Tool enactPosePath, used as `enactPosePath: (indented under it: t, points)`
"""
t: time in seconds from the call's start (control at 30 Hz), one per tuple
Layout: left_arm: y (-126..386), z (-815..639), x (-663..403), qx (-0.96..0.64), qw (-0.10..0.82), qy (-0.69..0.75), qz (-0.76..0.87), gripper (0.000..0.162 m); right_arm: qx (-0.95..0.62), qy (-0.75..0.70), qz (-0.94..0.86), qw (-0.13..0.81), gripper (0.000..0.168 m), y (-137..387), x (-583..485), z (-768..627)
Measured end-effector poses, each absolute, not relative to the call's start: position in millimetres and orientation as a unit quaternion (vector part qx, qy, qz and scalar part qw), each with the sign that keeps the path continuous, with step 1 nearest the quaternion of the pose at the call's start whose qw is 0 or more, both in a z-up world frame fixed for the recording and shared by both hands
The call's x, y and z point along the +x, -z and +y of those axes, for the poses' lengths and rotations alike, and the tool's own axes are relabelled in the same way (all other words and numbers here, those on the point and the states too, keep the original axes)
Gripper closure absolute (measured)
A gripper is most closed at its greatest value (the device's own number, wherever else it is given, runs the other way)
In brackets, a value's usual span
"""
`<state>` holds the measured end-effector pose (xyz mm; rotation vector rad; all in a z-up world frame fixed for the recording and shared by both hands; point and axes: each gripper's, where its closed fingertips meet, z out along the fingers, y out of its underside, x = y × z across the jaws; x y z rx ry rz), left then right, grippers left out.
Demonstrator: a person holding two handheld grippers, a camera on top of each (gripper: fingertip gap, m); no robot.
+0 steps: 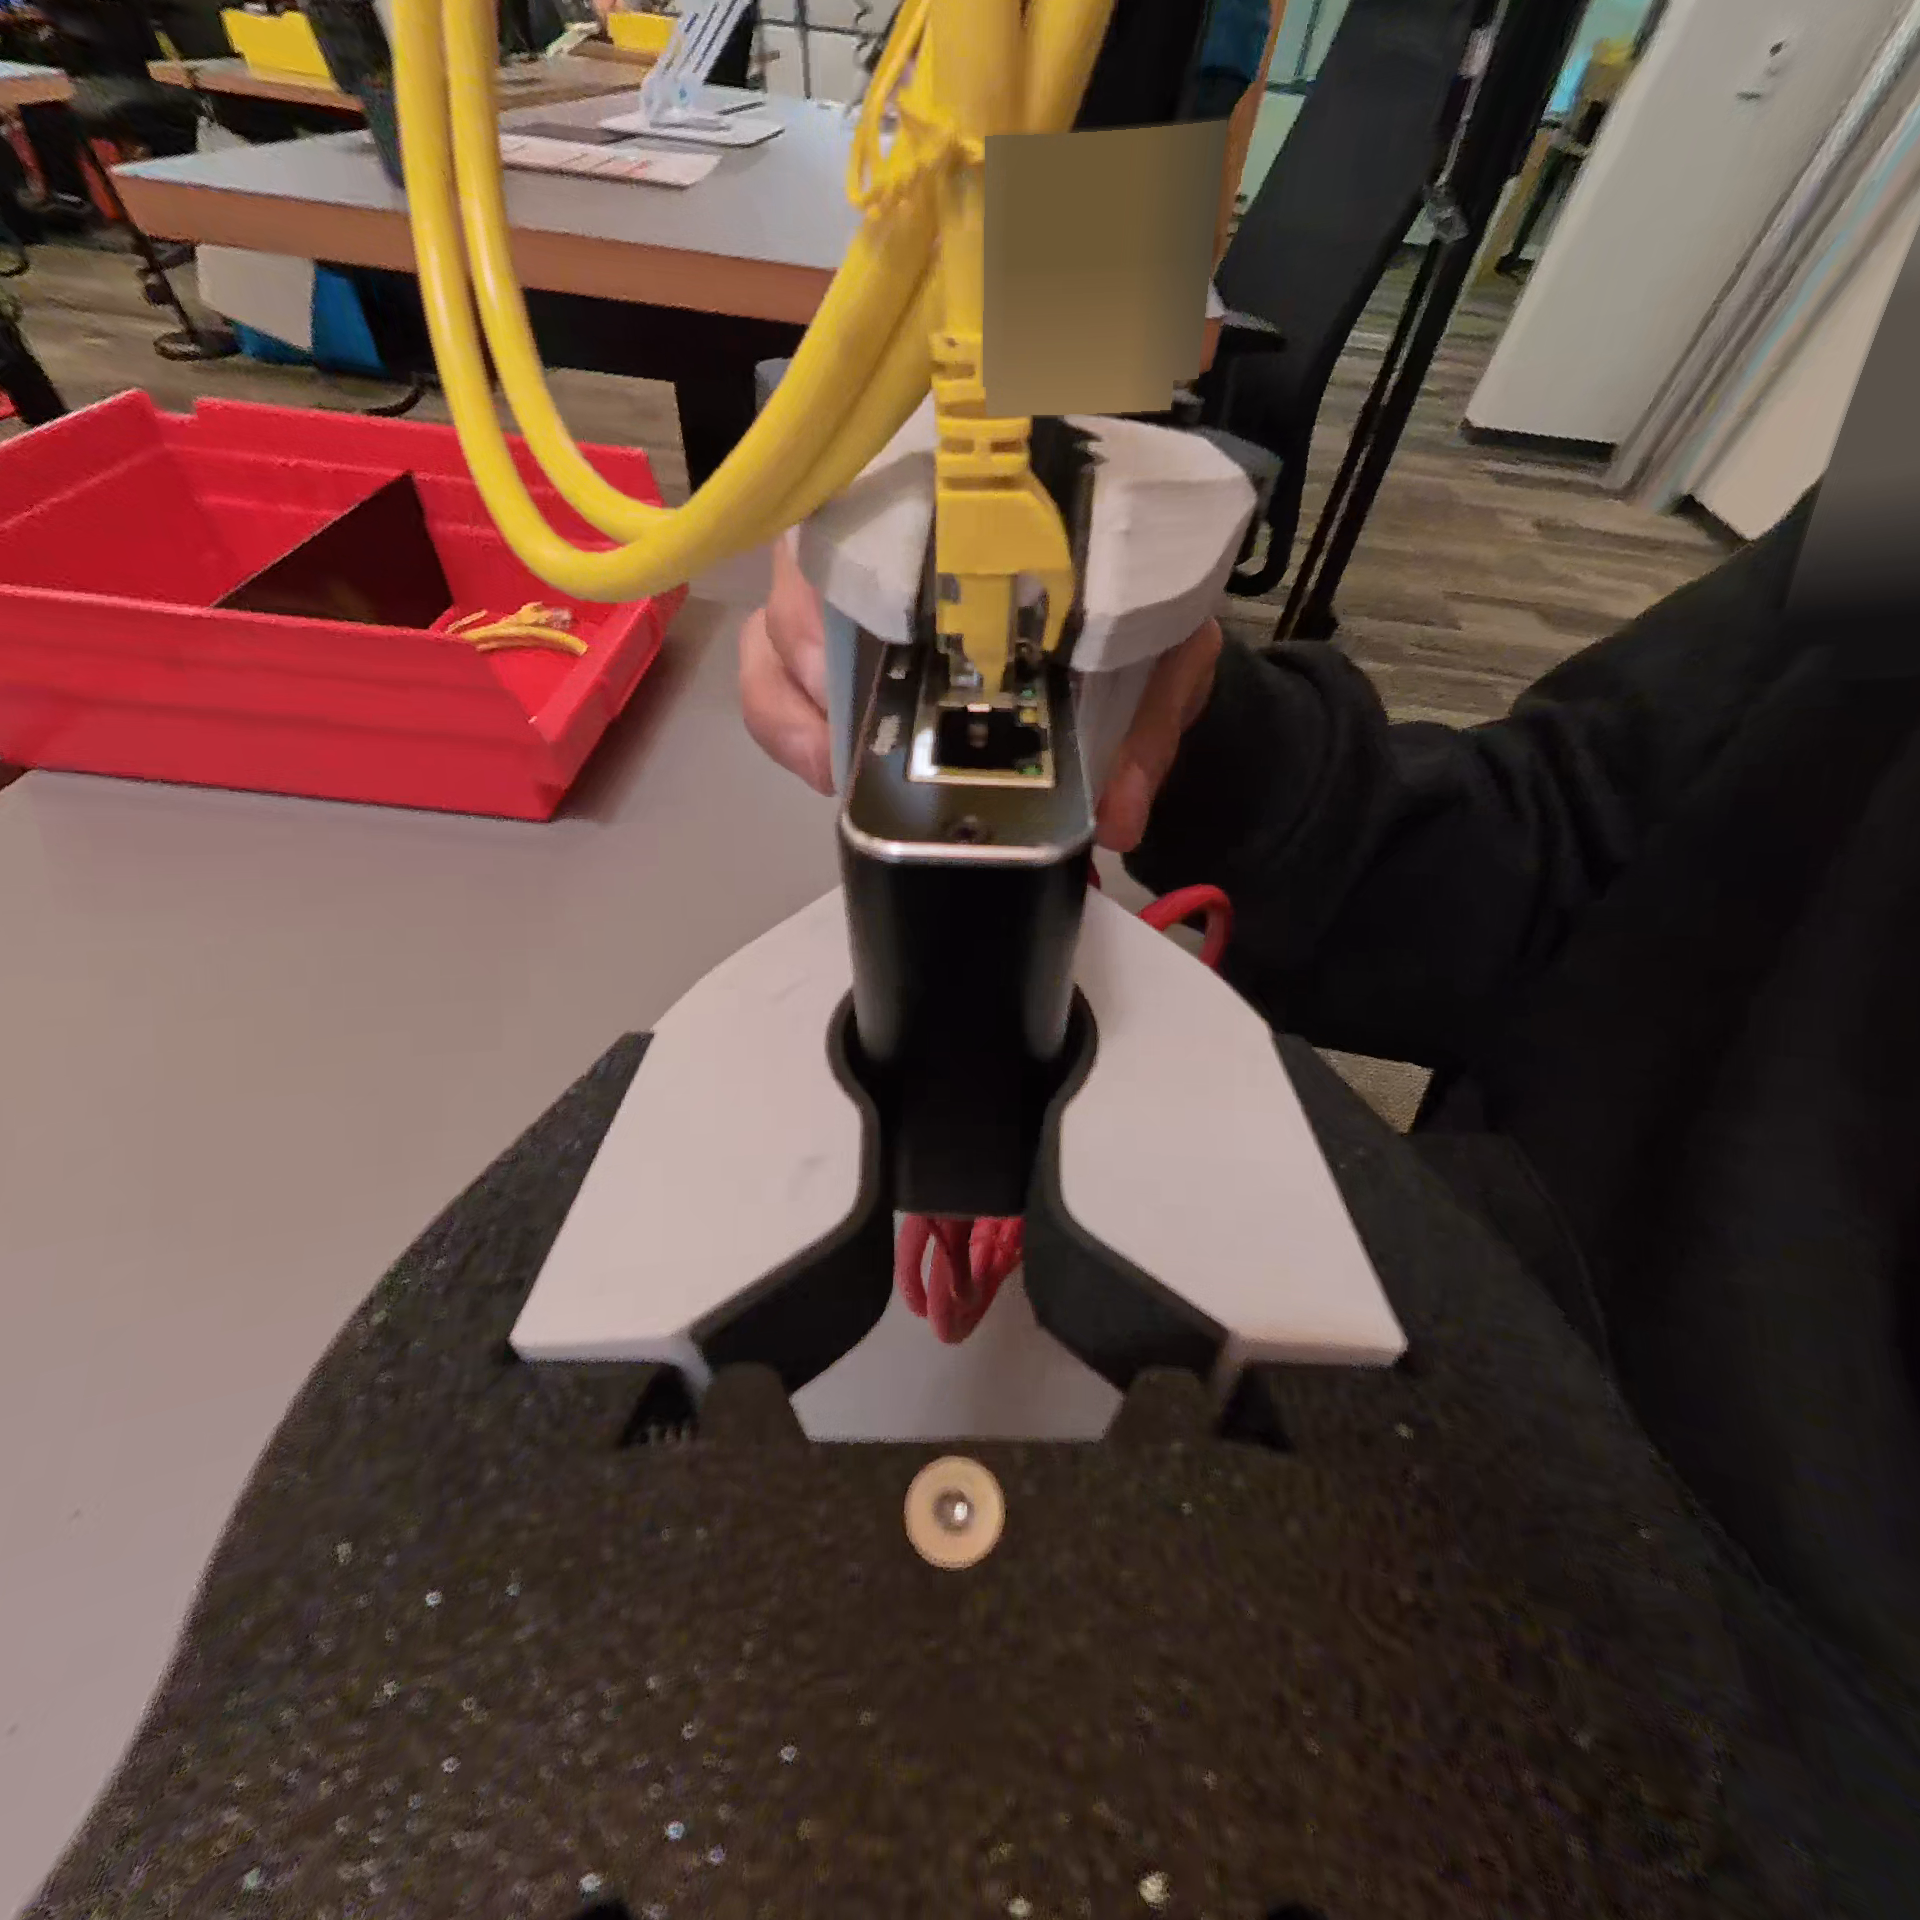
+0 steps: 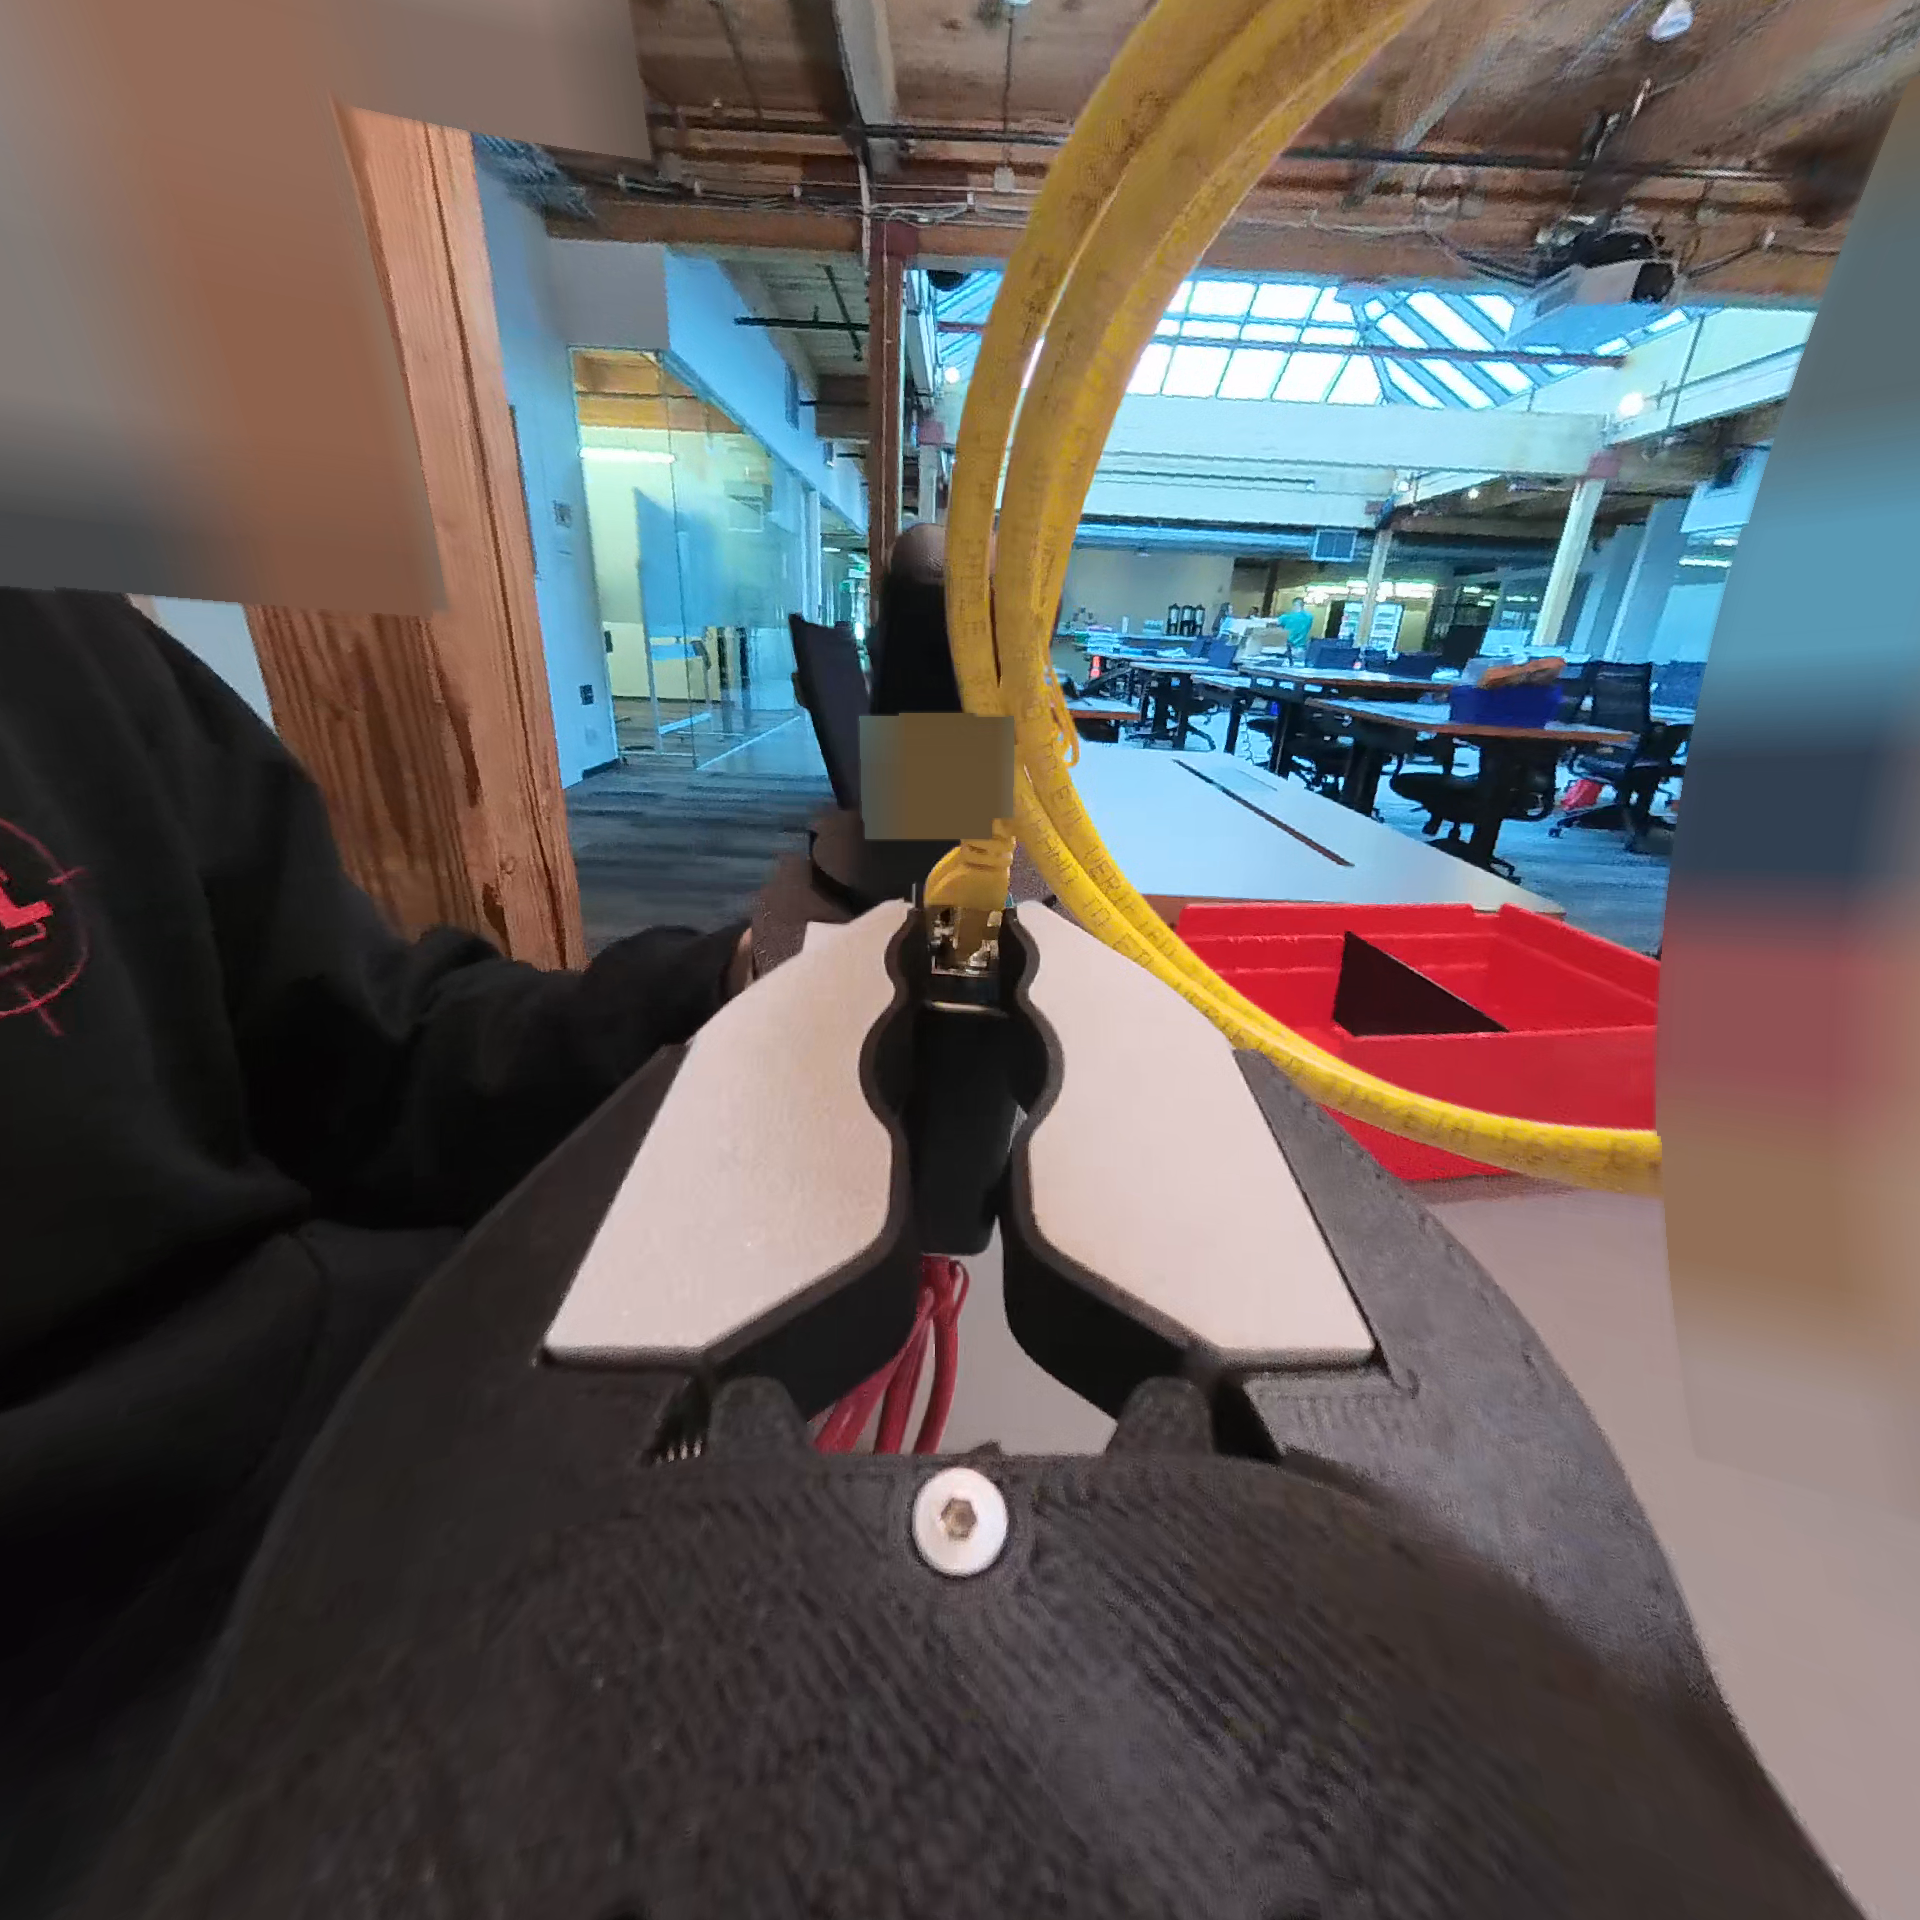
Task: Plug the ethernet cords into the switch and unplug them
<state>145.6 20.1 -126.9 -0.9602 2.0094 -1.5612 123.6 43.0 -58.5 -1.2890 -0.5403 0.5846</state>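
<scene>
Left wrist view: the left tool (image 1: 961, 1039) is clamped on the black switch (image 1: 961, 935), whose long axis runs straight ahead, port face upward. A yellow ethernet plug (image 1: 987, 540) enters a far port from above; the nearest port (image 1: 982, 743) is empty. The right tool (image 1: 1029, 540) grips the far end.

Right wrist view: the right tool (image 2: 961, 1039) is clamped on the switch (image 2: 961, 1101); the plug (image 2: 971, 883) stands beyond its tips. A red bin (image 2: 1455, 997) rests on the counter (image 2: 1558, 1351).
</scene>
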Motion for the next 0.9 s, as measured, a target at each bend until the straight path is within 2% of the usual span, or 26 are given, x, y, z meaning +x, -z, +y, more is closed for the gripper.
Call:
enactPosePath:
  t: [0.33,0.9]
  points:
    - [118.1,16.7,144.3,-0.338,0.225,0.561,0.722,0.135,-0.556,-0.281,-0.250,0.741,0.154,50.0,121.3,36.6]
    - [117.6,17.6,151.1,-0.370,0.270,0.450,0.766,0.135,-0.473,-0.368,-0.248,0.761,0.154,45.6,131.4,19.3]
